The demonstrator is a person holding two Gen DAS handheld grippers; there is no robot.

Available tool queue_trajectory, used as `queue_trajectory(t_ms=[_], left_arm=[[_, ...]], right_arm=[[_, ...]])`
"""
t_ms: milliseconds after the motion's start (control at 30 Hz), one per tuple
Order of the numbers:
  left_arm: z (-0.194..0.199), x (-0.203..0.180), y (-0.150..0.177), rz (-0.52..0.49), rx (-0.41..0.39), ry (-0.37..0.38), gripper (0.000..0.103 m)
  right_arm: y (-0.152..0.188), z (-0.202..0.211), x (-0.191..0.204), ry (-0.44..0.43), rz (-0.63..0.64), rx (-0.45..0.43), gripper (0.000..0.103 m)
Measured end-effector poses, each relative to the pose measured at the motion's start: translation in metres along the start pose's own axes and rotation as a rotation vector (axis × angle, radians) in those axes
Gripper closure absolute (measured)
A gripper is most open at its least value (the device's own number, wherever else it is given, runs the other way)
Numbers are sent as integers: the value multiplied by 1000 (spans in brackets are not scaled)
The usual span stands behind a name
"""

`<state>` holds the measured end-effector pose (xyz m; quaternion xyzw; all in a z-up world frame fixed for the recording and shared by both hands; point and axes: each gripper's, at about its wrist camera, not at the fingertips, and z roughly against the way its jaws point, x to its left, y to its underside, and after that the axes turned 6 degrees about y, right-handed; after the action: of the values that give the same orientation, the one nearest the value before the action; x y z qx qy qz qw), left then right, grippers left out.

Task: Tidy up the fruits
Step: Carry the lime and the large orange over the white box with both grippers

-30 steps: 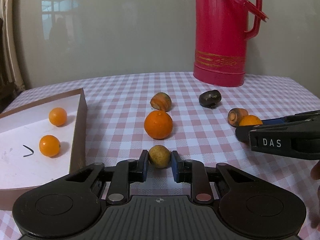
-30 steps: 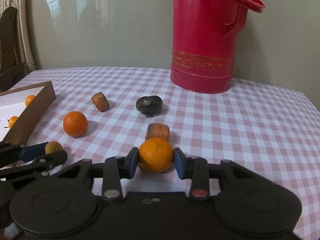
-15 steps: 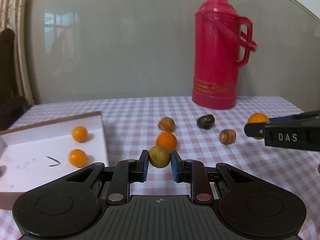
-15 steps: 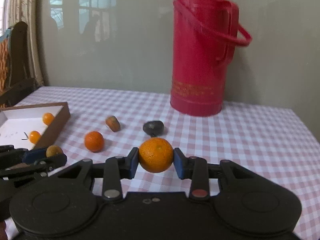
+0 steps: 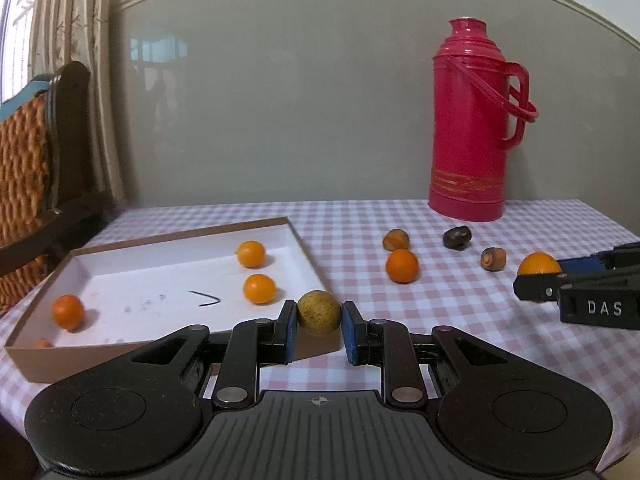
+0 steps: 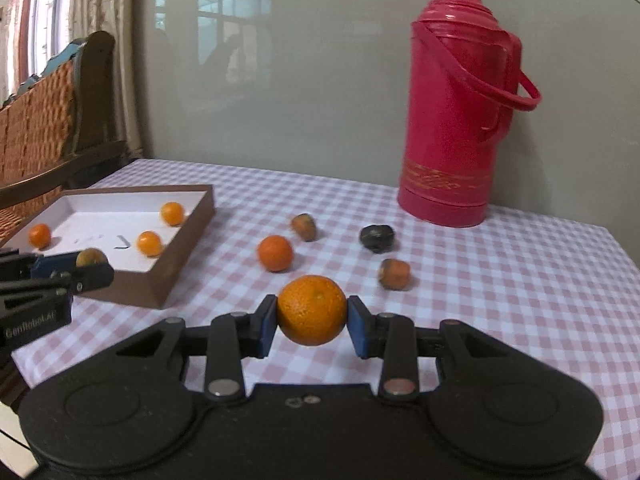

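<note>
The left hand-held gripper point(image 5: 319, 330) is closed on a small, round, yellowish-brown fruit point(image 5: 319, 312), its blue pads pressing both sides. It sits at the lower centre of the left wrist view, in front of the near right corner of the shallow brown cardboard box with a white floor point(image 5: 308, 258). Three small orange fruits lie inside the box, which fills the left middle of that frame.

The right hand-held gripper point(image 6: 313, 326) is clamped on a round orange mandarin point(image 6: 312, 309), held off the pink-and-white checked table point(image 6: 500, 280) at the centre of the right wrist view.

On the cloth behind it rest a loose orange point(image 6: 275, 253), two brownish-orange shrivelled fruits point(image 6: 303, 227) point(image 6: 394, 273) and a dark, almost black fruit point(image 6: 376, 237), each apart from the others. A tall red plastic thermos flask with a handle point(image 6: 460, 112) stands upright at the upper right, near the grey wall.
</note>
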<state>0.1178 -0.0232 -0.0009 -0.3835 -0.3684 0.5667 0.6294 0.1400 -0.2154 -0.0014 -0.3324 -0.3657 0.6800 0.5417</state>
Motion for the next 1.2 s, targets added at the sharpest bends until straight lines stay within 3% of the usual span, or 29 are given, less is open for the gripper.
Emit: queue_trajectory(t_ms=[767,1200], left_arm=[[56,28,23,-28,-34,-69,79],[81,86,29,15,-57,-184,79]], right_arm=[[17,44,58,-92,76,-27,75],[11,55,107,-210,142,-78,75]])
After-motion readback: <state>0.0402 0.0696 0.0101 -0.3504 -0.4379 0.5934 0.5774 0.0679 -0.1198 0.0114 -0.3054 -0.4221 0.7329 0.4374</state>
